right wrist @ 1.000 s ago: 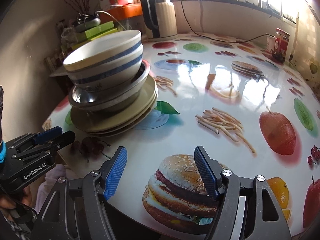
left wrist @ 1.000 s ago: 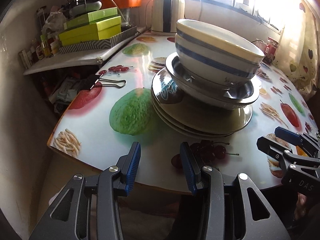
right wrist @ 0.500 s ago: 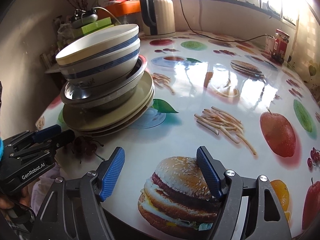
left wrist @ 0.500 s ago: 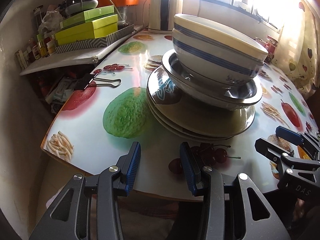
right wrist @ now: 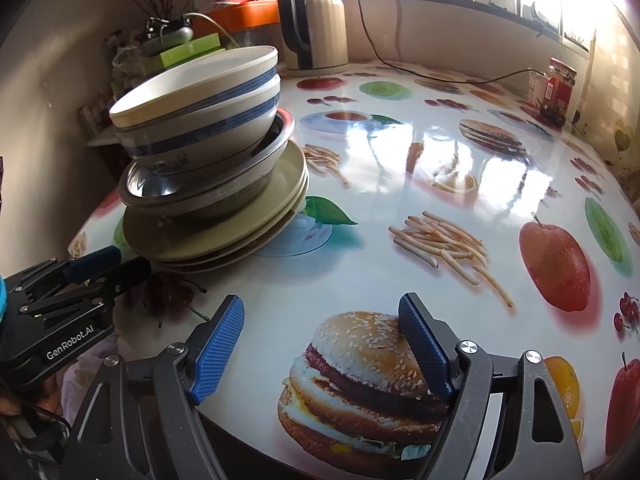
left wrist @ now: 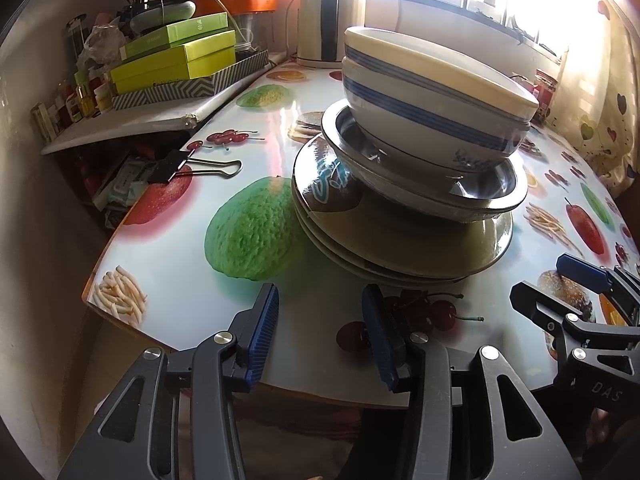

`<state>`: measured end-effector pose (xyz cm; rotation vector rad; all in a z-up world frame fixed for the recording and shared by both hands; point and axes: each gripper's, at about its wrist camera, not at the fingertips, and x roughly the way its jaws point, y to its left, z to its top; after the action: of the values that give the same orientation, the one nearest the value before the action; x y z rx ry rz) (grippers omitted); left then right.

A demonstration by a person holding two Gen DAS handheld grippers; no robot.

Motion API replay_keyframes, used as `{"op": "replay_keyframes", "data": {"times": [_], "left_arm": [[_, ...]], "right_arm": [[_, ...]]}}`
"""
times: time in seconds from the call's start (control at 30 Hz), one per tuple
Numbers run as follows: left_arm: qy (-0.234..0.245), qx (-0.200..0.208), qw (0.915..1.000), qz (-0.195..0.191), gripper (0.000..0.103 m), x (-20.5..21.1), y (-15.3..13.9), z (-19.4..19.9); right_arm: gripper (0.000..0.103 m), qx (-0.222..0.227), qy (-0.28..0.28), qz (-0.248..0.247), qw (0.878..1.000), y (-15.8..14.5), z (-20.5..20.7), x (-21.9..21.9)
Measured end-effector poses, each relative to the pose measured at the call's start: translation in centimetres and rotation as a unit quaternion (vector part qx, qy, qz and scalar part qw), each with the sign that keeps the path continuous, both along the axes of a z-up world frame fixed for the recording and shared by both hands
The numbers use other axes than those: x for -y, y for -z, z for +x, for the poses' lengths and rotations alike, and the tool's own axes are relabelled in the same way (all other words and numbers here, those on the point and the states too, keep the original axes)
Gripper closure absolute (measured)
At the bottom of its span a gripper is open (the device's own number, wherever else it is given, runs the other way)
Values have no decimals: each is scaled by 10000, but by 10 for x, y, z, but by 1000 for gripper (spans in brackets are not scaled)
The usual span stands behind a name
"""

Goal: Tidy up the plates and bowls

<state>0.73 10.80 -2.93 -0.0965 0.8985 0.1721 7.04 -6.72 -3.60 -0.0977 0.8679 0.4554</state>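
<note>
Both grippers have crept closer to the desk's point(right wrist: 400, 184) near edge, left gripper point(left wrist: 320, 334) and right gripper point(right wrist: 322, 346) released, empty. Beyond, near the left edge, two blue-striped bowls point(left wrist: 432, 96) sit in a steel bowl point(left wrist: 480, 188) atop stacked plates point(left wrist: 400, 248).

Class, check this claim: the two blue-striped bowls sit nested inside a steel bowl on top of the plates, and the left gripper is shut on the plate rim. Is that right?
Not quite. The left gripper is open and holds nothing, short of the plates, as the left wrist view shows. The rest stands: the blue-striped bowls sit nested in the steel bowl on the plates.
</note>
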Motion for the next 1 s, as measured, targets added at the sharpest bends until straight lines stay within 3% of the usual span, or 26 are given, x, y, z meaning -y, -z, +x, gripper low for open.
{"op": "replay_keyframes", "data": {"times": [1.0], "left_arm": [[-2, 8, 10000, 6, 57, 0, 0, 0]], "right_arm": [[18, 23, 14, -68, 10000, 1, -2, 0]]}}
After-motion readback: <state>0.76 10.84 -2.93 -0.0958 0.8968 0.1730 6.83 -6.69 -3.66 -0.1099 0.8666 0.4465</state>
